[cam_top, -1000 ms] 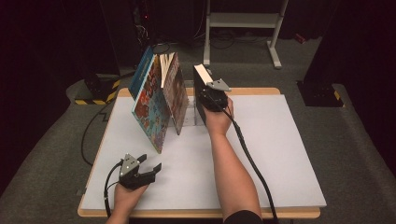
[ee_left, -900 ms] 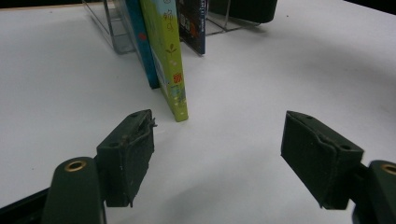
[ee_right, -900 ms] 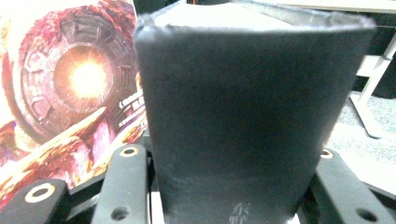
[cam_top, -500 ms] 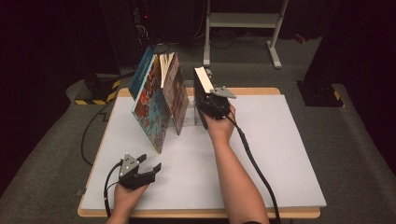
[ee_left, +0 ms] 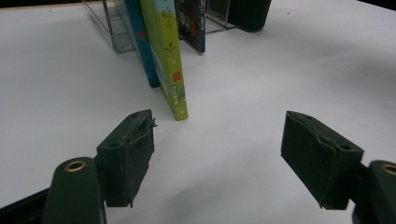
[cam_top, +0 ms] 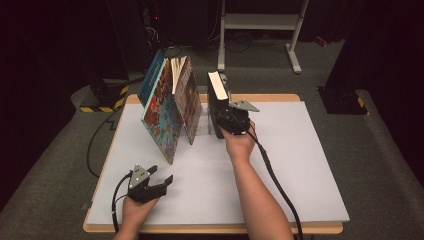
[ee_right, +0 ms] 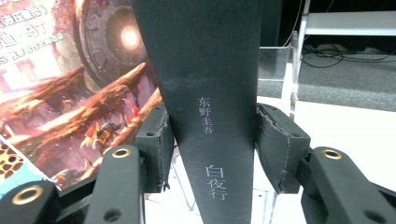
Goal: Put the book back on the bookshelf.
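Right gripper [ee_right: 212,149] clamping spine of upright thick black book [ee_right: 208,93], jaws just closing; left gripper [ee_left: 217,154] idling wide open, holding nothing, on white table [ee_left: 261,79].

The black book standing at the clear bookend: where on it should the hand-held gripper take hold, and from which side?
Across the spine of the black book, coming level from the person's side. It stands upright with the narrow spine facing that way, slim enough to fit between the pads. The right hand-held gripper already straddles it there. The leaning picture books crowd its left face.
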Demonstrator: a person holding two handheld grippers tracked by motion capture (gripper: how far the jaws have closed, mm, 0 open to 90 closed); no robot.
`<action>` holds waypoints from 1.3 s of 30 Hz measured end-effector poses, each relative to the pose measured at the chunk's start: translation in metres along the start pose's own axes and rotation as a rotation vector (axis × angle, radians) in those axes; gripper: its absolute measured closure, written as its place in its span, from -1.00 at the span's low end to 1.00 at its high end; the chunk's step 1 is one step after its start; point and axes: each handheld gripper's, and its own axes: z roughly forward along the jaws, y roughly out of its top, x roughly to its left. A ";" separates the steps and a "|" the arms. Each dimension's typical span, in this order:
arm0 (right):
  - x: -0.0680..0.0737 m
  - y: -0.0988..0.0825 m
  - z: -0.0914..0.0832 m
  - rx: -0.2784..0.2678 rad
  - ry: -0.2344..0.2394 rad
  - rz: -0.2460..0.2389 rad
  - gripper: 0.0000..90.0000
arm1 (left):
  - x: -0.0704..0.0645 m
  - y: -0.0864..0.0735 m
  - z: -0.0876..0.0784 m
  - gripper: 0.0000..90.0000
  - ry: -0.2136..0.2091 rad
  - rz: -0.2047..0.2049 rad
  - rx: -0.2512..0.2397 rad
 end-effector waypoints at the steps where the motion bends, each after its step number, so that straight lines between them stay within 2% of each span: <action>1: 0.000 0.000 0.000 0.000 0.000 0.000 0.08 | 0.000 0.000 0.000 -0.42 0.000 0.000 0.000; 11: 0.018 0.004 0.012 0.000 0.013 -0.009 0.02 | 0.000 0.000 0.000 -0.42 -0.002 0.001 0.002; 27: 0.014 0.010 0.026 0.001 0.015 -0.005 -0.01 | 0.000 0.000 0.000 -0.42 0.003 0.007 0.005; 32: 0.014 0.010 0.025 0.011 0.010 -0.004 -0.04 | 0.000 0.000 0.001 -0.42 0.002 0.012 0.009; 35: 0.013 0.009 0.021 0.004 0.012 0.011 -0.14 | 0.000 0.000 0.000 -0.42 -0.001 0.007 0.005; 37: 0.014 0.008 0.015 -0.001 0.011 0.001 -0.22 | 0.000 0.000 0.000 -0.42 -0.002 0.008 0.003; 39: 0.015 0.003 0.000 0.000 0.024 -0.033 -0.27 | 0.000 0.000 0.000 -0.42 -0.003 0.009 0.003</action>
